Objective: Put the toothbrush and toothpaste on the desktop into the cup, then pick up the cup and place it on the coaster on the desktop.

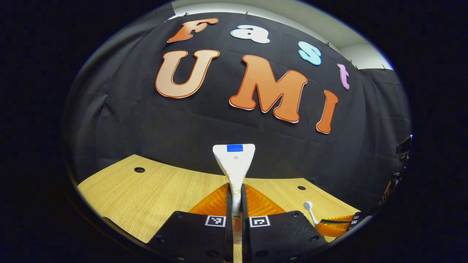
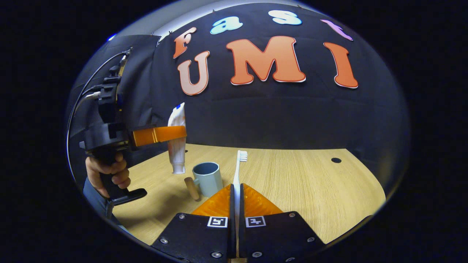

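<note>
1. We hold the toothpaste (image 1: 234, 164) in our left gripper (image 1: 234, 204), whose two orange fingers are clenched on the tube's lower body. The tube stands upright, its flat crimped end at the top. In the right gripper view the same tube (image 2: 176, 142) hangs cap-down in the air, above the desktop (image 2: 292, 182) and just to the left of the cup (image 2: 207, 178).
2. We hold the toothbrush (image 2: 238, 175) in our right gripper (image 2: 237, 202), the jaws closed on the handle and the bristle head pointing up and away from us. In the left gripper view its white head (image 1: 309, 208) shows low on the right.
3. The blue-grey cup stands upright on the wood with a wooden handle (image 2: 191, 188) on its near-left side. It looks empty.
4. By our judgement both pick-ups are done and nothing is in the cup yet. Left to do: lower the toothpaste in, lower the toothbrush in, then lift the cup and set it on the coaster.
5. The coaster is not something we can make out. The inside of the cup is mostly hidden behind its rim, and the toothbrush handle below the jaws is covered by the gripper body.
6. A hand (image 2: 108, 171) grips the left gripper's handle at the left edge.
</note>
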The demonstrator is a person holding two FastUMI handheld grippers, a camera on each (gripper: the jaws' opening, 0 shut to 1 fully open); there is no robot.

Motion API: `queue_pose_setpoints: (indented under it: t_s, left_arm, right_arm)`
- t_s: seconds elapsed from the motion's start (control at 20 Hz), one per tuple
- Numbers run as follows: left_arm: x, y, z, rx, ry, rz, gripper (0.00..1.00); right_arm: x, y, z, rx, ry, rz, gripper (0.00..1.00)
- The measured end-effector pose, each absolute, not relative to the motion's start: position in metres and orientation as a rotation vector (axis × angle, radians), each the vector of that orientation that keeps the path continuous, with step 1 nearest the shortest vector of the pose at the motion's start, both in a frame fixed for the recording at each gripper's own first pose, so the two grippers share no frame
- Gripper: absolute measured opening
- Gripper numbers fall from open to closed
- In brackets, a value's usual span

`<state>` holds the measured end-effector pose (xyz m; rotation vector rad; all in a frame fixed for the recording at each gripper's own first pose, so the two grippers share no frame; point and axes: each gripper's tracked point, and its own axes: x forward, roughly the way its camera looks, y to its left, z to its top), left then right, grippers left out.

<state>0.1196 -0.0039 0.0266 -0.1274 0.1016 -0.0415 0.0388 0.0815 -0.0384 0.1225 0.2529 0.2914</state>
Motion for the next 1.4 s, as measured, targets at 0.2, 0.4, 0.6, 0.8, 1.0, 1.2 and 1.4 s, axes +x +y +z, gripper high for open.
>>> queue_pose_setpoints:
  t_s: [0.2, 0.4, 0.6, 0.8, 1.0, 1.2, 1.4]
  left_arm:
    - [0.14, 0.009, 0.021, -0.14, 0.078, 0.029, 0.09]
    - [0.16, 0.016, 0.008, -0.157, 0.073, 0.048, 0.09]
    - [0.175, 0.021, -0.005, -0.193, 0.074, 0.041, 0.09]
    - [0.185, 0.024, -0.013, -0.196, 0.058, 0.034, 0.09]
    - [0.186, 0.026, -0.027, -0.192, 0.062, 0.025, 0.09]
    - [0.185, 0.028, -0.039, -0.137, 0.077, 0.031, 0.1]
    - [0.181, 0.026, -0.042, -0.147, 0.084, 0.013, 0.11]
  right_arm:
    - [0.049, 0.077, -0.014, 0.091, 0.166, 0.272, 0.04]
    - [0.063, 0.08, -0.001, 0.099, 0.123, 0.273, 0.04]
    - [0.07, 0.081, 0.008, 0.096, 0.09, 0.276, 0.03]
    - [0.079, 0.083, 0.013, 0.103, 0.067, 0.275, 0.03]
    - [0.086, 0.087, 0.03, 0.124, -0.012, 0.274, 0.03]
    - [0.095, 0.091, 0.04, 0.153, -0.058, 0.278, 0.03]
    - [0.104, 0.09, 0.041, 0.159, -0.052, 0.265, 0.03]
